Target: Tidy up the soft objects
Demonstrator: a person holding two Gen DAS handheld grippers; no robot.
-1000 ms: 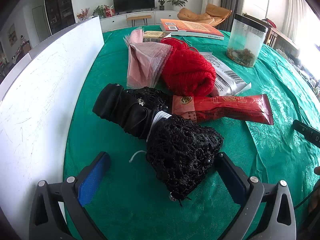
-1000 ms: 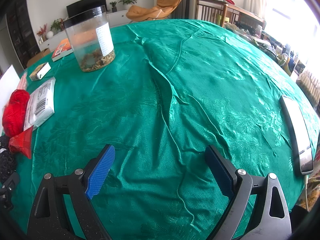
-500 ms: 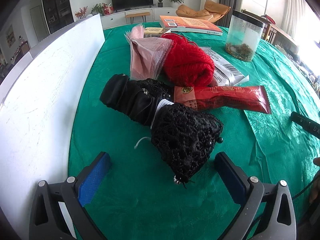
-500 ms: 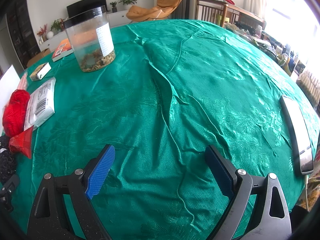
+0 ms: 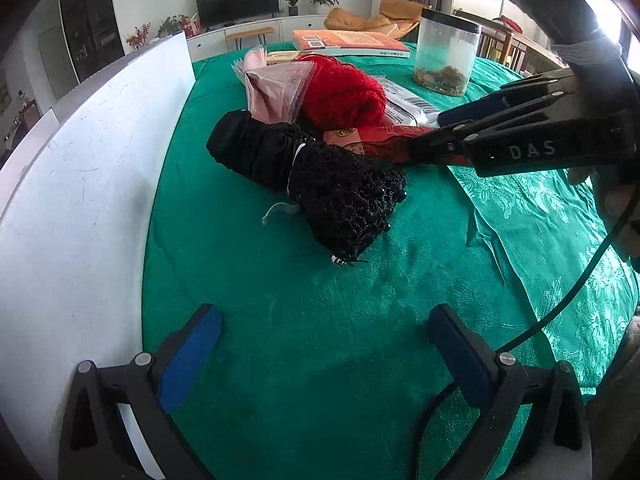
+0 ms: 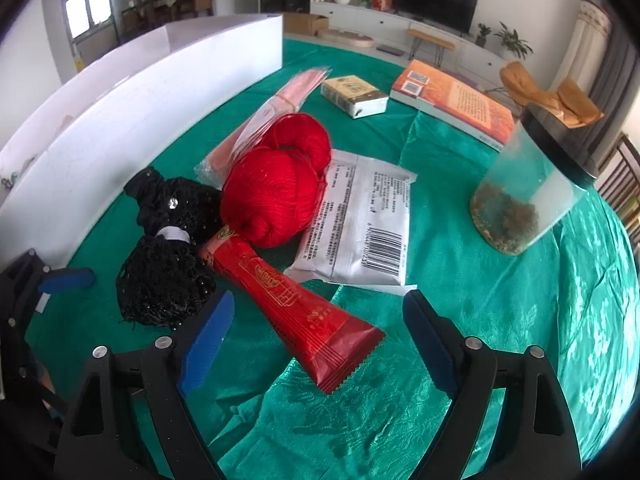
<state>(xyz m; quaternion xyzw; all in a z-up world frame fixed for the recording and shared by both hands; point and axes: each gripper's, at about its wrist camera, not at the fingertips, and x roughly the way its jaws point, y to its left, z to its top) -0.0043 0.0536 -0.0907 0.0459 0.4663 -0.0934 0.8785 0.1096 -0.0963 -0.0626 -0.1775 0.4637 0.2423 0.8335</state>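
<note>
Swung across from the bare green cloth, the right gripper now hovers over the clutter, its jaws just narrowed yet still apart, straddling the tail of the red snack packet without, as far as I can tell, pressing it. From the left: the white box wall, then the black lace bundle on the desk, with red yarn behind. The left gripper stays wide and empty, short of the bundle.
</note>
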